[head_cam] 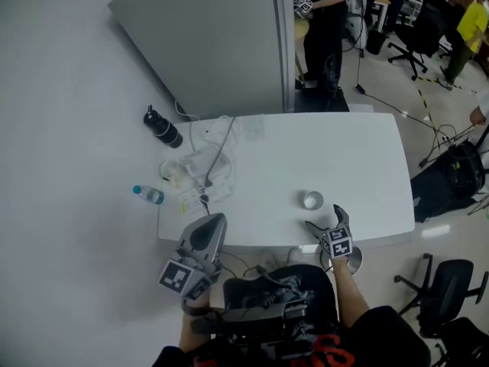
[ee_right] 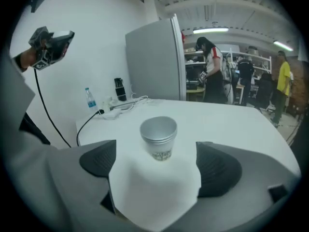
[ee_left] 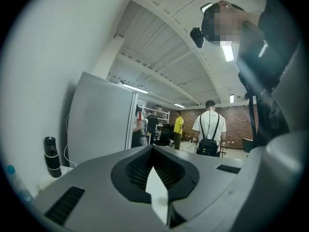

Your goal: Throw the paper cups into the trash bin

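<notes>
A paper cup (head_cam: pixel 312 200) stands upright on the white table (head_cam: pixel 344 151), near the front edge. In the right gripper view the cup (ee_right: pixel 158 138) sits just ahead of my jaws, with dark print near its base. My right gripper (head_cam: pixel 322 215) is open, its jaws wide on either side of the cup's line and not touching it; the right gripper (ee_right: pixel 157 172) holds nothing. My left gripper (head_cam: pixel 216 219) is shut and empty, held at the table's front left edge. In its own view the left gripper (ee_left: pixel 154 170) tilts upward towards the ceiling. No trash bin shows.
A black bottle (head_cam: pixel 162 127), a water bottle (head_cam: pixel 149 194) and a power strip with cables (head_cam: pixel 202 170) lie at the table's left end. A grey partition (head_cam: pixel 206 37) stands behind. People (head_cam: pixel 325 21) stand at the back; an office chair (head_cam: pixel 447 285) is at right.
</notes>
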`<state>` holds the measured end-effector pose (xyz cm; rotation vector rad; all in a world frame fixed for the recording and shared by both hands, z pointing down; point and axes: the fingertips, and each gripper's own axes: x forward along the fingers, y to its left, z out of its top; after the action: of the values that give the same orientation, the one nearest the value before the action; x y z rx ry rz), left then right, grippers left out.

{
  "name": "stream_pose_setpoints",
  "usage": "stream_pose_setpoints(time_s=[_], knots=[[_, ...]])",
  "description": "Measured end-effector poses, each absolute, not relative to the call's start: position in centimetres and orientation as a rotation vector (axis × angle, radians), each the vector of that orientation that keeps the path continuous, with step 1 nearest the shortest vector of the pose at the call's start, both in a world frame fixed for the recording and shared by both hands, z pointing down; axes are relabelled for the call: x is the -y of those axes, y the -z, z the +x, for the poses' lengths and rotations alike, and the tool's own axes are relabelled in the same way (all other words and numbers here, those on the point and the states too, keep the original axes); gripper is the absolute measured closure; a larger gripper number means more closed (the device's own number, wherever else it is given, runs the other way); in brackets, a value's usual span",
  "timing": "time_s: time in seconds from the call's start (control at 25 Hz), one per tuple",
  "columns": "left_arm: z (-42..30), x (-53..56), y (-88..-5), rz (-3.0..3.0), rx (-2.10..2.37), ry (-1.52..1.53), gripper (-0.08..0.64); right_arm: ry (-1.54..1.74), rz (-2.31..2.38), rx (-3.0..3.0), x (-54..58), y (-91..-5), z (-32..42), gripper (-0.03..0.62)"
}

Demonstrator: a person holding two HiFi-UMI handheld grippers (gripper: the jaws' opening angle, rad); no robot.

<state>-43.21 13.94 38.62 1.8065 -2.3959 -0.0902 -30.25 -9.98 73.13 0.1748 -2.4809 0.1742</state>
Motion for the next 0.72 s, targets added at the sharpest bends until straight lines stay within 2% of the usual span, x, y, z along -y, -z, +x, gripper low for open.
stream_pose_setpoints(time_s=[0.2, 0.24, 0.48, 0.52, 0.56, 0.72], knots=[[-43.5, -15.7, -38.7, 1.704, 2.444, 0.089, 0.568, -0.126, 0.137, 2.413, 10.6, -77.7, -32.6, 0.097], [-43.4, -16.0, -38.8, 1.685, 2.441, 0.091, 0.568, -0.117, 0.14, 2.411, 10.8, -78.3, -33.1, 0.121], [-42.9, -16.3, -39.2, 1.648, 2.427, 0.07, 0.568, -0.132, 0.152, 2.45, 11.1, -78.7, -36.0, 0.123], [-42.9, -16.5, -39.2, 1.64, 2.428, 0.065, 0.568, -0.126, 0.147, 2.455, 10.7, -78.5, -36.6, 0.153], [-42.9, -16.6, -39.3, 1.633, 2.43, 0.06, 0.568, -0.12, 0.14, 2.456, 10.3, -78.3, -37.1, 0.234], [-42.9, -16.1, -39.2, 1.655, 2.453, 0.055, 0.568, -0.093, 0.086, 2.477, 9.5, -77.1, -37.7, 0.247]])
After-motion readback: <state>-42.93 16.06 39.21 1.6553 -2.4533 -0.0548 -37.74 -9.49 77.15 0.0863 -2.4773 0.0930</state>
